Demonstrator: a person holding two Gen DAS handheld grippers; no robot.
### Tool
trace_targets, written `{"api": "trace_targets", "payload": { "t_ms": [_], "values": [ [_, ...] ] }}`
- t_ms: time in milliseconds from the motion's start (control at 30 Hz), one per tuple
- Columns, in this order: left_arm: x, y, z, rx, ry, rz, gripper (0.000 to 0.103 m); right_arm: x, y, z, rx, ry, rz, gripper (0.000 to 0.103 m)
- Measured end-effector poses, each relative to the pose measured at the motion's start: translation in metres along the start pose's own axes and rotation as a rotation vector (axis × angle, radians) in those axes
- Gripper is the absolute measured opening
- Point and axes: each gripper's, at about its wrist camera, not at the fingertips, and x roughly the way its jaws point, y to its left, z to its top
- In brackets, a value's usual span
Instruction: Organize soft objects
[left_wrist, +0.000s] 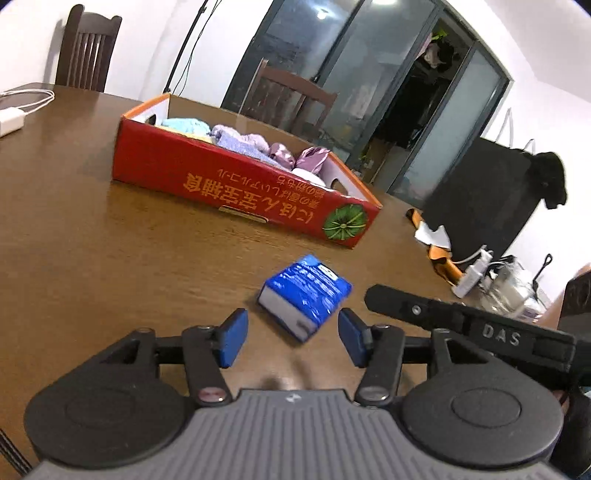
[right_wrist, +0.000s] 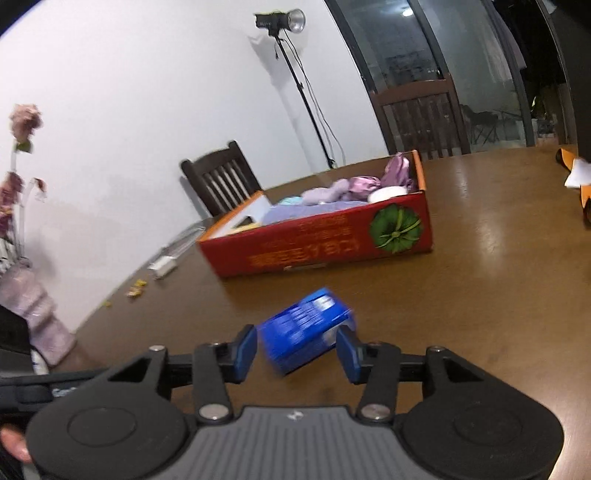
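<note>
A blue soft pack of tissues (left_wrist: 304, 295) lies on the brown table (left_wrist: 92, 240), just in front of my left gripper (left_wrist: 291, 338), whose blue pads are open and empty. In the right wrist view the same pack (right_wrist: 306, 328) sits blurred between the open pads of my right gripper (right_wrist: 295, 352), with gaps on both sides. Behind it stands a red cardboard box (left_wrist: 236, 188) holding soft cloths: turquoise, lilac and shiny pink items (left_wrist: 240, 142). The box also shows in the right wrist view (right_wrist: 321, 240).
A white charger and cable (left_wrist: 14, 110) lie at the far left of the table. Orange and white scraps (left_wrist: 432, 236) and a black bag (left_wrist: 480, 199) sit at the right. Wooden chairs (right_wrist: 221, 177) stand around. A vase of dried flowers (right_wrist: 22, 258) is at left.
</note>
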Motion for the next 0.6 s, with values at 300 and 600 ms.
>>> {"api": "trace_targets", "payload": {
  "t_ms": [300, 600],
  "values": [
    [0.046, 0.014, 0.015, -0.111, 0.082, -0.045, 0.033, 0.064, -0.032, 0.02, 0.072, 0.081, 0.06, 0.033],
    [0.031, 0.005, 0.054, -0.057, -0.033, -0.113, 0.023, 0.027, -0.02, 0.031, 0.106, -0.018, 0.084, 0.022]
  ]
}}
